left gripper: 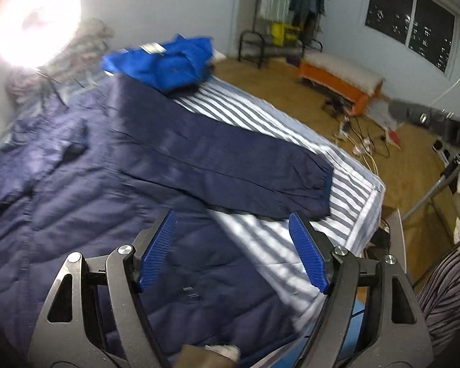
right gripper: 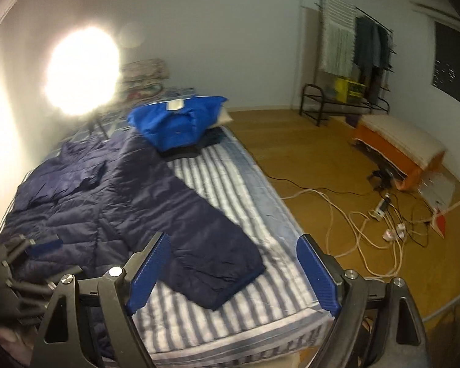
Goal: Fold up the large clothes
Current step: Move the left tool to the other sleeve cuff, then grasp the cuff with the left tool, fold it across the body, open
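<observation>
Two tools hang over a striped bed (right gripper: 230, 190), both spread wide with nothing between their blue pads. From the left wrist view, the left tool (left gripper: 231, 250) is above the lower body of a dark navy padded jacket (left gripper: 76, 184), just short of where the jacket's edge meets the bare sheet. From the right wrist view, the right tool (right gripper: 233, 270) is above the cuff end of the jacket's sleeve (right gripper: 199, 239), which reaches out diagonally across the stripes toward the near corner of the bed. The left tool (right gripper: 30, 260) shows at the far left of this view, low over the jacket.

The jacket lies spread flat along the wall side of the bed. A bright blue folded garment (right gripper: 174, 122) sits at the far end, overlapping the jacket's upper part. The floor side of the mattress is bare sheet, open from the sleeve to the bed's edge.

Beyond the edge, the wooden floor (right gripper: 291, 153) carries a tangle of cables (right gripper: 368, 224), an orange bench (right gripper: 398, 156) and a clothes rack (right gripper: 352, 49) by the far wall. A strong lamp (right gripper: 82, 67) glares beside the bed
</observation>
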The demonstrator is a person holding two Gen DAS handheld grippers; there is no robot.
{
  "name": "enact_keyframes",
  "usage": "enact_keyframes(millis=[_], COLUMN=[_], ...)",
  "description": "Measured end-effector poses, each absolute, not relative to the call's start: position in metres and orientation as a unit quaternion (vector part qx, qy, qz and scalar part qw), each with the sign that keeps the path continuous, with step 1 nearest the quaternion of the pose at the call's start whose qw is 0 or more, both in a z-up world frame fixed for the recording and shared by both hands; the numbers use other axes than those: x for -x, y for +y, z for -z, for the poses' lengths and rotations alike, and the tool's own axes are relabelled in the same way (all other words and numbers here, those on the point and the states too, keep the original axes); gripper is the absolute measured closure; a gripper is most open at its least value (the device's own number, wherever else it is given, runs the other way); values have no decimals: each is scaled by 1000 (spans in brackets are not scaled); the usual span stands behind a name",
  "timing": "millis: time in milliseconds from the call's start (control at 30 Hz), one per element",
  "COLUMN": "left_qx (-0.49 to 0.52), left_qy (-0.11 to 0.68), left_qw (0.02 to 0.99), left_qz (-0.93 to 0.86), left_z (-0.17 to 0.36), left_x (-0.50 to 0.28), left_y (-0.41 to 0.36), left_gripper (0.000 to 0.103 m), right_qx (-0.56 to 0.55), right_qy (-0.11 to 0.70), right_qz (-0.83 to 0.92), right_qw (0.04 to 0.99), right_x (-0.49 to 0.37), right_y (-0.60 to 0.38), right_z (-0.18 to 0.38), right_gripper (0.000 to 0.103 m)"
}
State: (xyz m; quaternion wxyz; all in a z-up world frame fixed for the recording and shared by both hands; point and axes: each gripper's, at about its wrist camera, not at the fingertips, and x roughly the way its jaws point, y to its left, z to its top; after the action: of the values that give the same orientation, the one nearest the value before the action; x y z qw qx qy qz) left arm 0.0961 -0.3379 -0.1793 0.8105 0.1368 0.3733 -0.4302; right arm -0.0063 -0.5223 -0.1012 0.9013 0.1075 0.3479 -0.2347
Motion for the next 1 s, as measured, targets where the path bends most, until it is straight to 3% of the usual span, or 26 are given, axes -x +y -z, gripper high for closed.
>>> enact_keyframes(millis=[500, 800, 867, 933, 1000], left_qx=[-204, -241, -252, -254, -232], left_qy=[437, 463, 459, 447, 461], left_qw=[710, 713, 719, 728, 726], left_qz=[513, 468, 457, 453, 454], left_z=[233, 270, 276, 275, 271], left_x=[-57, -61, -61, -62, -73], left_y=[-482, -509, -511, -509, -503], left_gripper=[25, 25, 39, 69, 89], right_qx=[-177, -184, -188, -192, -195], right_qy=[348, 340, 339, 339, 338], right_qz=[279, 280, 278, 275, 274], right_qw=[878, 879, 879, 879, 879], right_x=[44, 41, 41, 40, 38], right_y=[-578, -581, -582, -583, -582], right_z=[115, 114, 114, 114, 114], right_gripper=[17, 17, 17, 17, 17])
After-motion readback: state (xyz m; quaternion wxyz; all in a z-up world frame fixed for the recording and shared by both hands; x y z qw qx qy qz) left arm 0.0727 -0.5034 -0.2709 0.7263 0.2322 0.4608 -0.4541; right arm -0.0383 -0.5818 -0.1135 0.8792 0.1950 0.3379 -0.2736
